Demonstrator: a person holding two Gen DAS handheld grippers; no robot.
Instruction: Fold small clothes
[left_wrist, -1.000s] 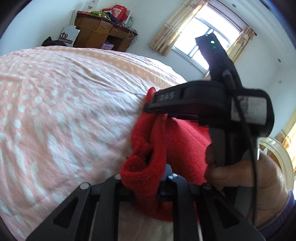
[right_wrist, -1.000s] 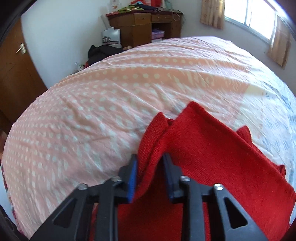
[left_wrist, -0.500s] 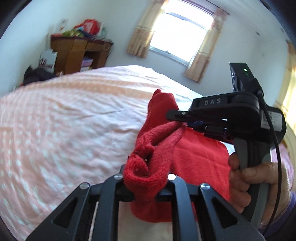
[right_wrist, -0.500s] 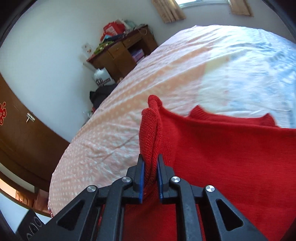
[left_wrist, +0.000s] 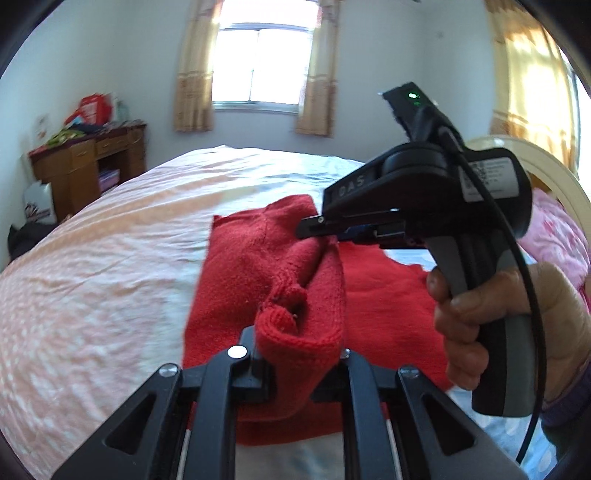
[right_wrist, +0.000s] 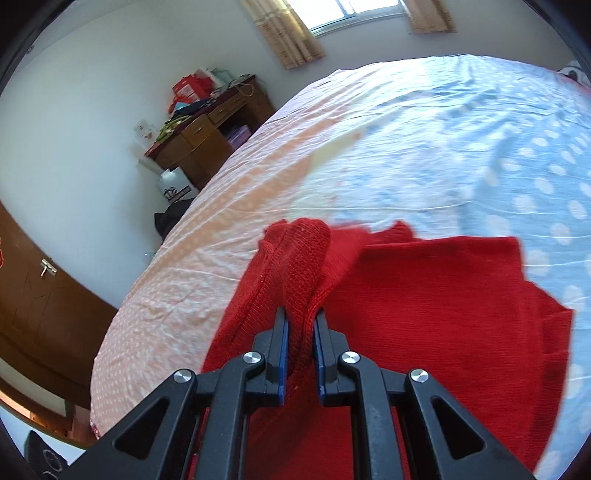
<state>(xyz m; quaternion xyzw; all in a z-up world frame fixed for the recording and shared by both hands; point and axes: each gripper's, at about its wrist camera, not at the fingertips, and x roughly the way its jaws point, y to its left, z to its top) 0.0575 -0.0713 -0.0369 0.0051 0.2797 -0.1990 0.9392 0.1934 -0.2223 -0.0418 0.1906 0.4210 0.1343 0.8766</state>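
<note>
A red knit garment (left_wrist: 243, 266) lies on a bed (left_wrist: 92, 266), its body spread flat across the dotted sheet while 1 edge is raised into a bunched ridge. The fabric is a plain, slightly fuzzy knit with a ribbed hem; in the right wrist view the garment (right_wrist: 436, 302) shows a flat panel to the right, with stepped edges where layers overlap, and a rounded, doubled-over fold at the upper left.

The left gripper (left_wrist: 299, 354) pinches a rolled cuff-like end of the raised ridge, the knit bulging up between its 2 fingers and covering their tips. The right gripper (right_wrist: 300, 345) clamps the other end of the ridge between 2 blue-faced pads (right_wrist: 283, 347), its fingers drawn close with only the thickness of the fabric between them. In the left wrist view the right gripper (left_wrist: 314, 230) enters from the right, held by the person's right hand (left_wrist: 509, 325), its tip meeting the fold at the far end of the ridge; a green light glows on the unit above it, and a black cable runs down past the hand.

The sheet is pink with white dots on 1 side and pale blue with white dots on the other. Beyond the bed stand a wooden desk (left_wrist: 88, 166) piled with items, and a curtained window (left_wrist: 258, 70).
</note>
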